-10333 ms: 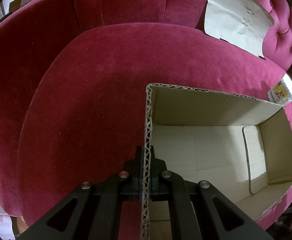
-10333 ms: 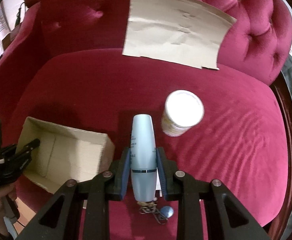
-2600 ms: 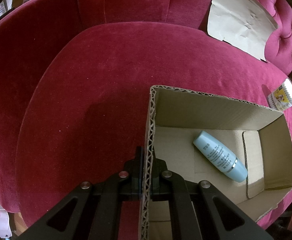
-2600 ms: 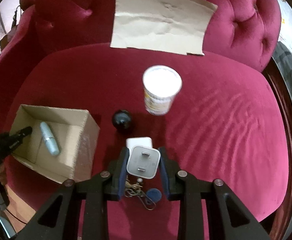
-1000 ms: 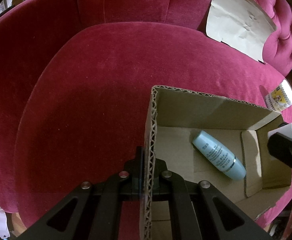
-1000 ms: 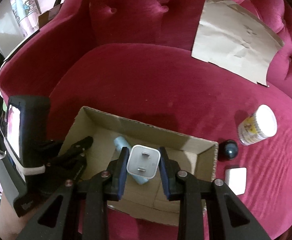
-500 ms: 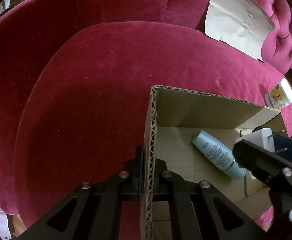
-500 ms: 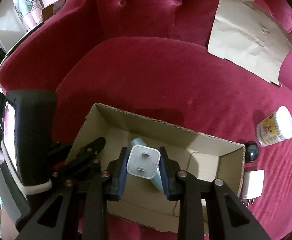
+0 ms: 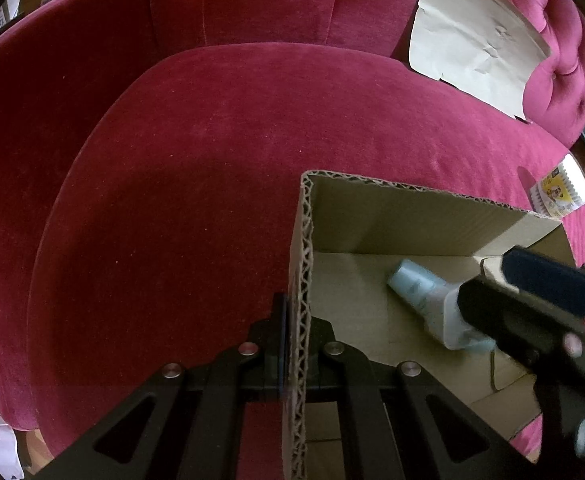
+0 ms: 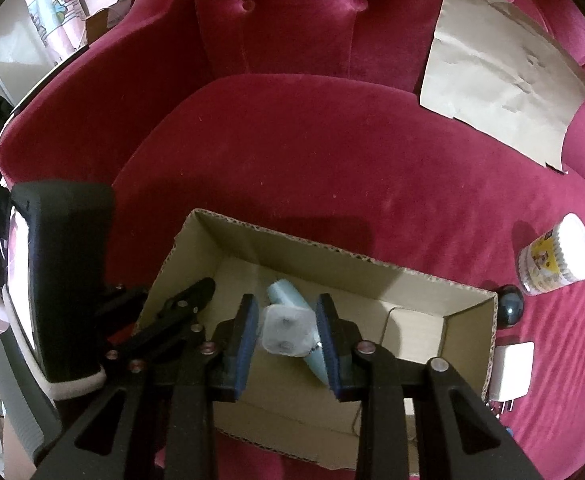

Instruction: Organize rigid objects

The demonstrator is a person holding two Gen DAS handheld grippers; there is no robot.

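An open cardboard box (image 9: 412,216) (image 10: 292,240) sits on the red velvet sofa seat. My left gripper (image 9: 292,320) (image 10: 188,300) is shut on the box's left wall. A pale blue bottle (image 9: 416,288) (image 10: 286,292) lies on the box floor. My right gripper (image 10: 286,336) (image 9: 478,284) reaches down into the box, and its jaws are opening. A white plug charger (image 10: 286,330) (image 9: 454,316) shows blurred between the blue pads, just above the bottle, with thin gaps on both sides.
Right of the box lie a black ball (image 10: 510,304), a second white charger (image 10: 512,368) and a cotton-swab tub (image 10: 556,256) (image 9: 560,192). A brown paper sheet (image 10: 500,68) (image 9: 472,28) leans on the backrest. The sofa arm rises at left.
My right gripper has sunk lower into the box and its jaws have widened off the white charger. The left gripper and the box have not moved.
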